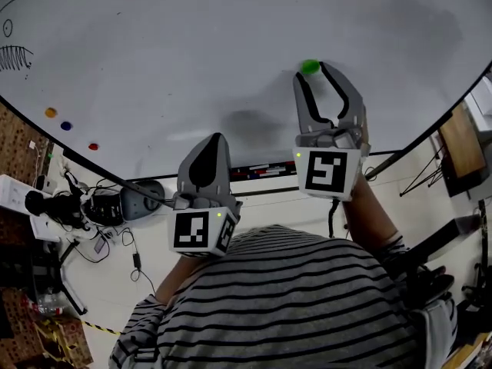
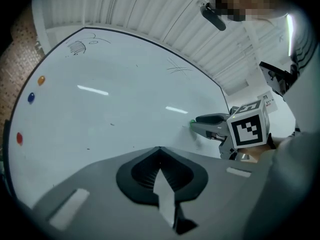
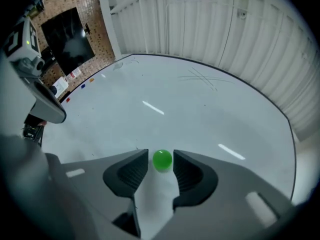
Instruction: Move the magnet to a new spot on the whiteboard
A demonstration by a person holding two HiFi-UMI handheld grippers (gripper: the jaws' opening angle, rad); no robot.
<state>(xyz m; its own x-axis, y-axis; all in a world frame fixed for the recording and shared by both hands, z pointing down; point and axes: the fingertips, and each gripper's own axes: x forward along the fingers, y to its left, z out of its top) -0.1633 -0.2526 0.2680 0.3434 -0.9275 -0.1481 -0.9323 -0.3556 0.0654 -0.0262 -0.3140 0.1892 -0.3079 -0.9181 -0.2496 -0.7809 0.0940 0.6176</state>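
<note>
A small green magnet (image 1: 310,67) sticks to the whiteboard (image 1: 192,52), right of its middle. My right gripper (image 1: 314,71) is open around it, one fingertip on each side. In the right gripper view the green magnet (image 3: 162,160) sits between the pads of the right gripper (image 3: 161,155) with a thin gap on both sides. My left gripper (image 1: 214,141) is shut and empty, held lower and off the board's surface. The left gripper view shows its shut tips (image 2: 160,151), with the right gripper (image 2: 200,120) and the green magnet (image 2: 192,122) beyond them.
An orange magnet (image 1: 51,112), a blue magnet (image 1: 66,126) and a red magnet (image 1: 93,146) sit near the board's left edge. Markers lie in the tray (image 1: 261,169) under the board. A camera and cables (image 1: 54,206) clutter the floor at left.
</note>
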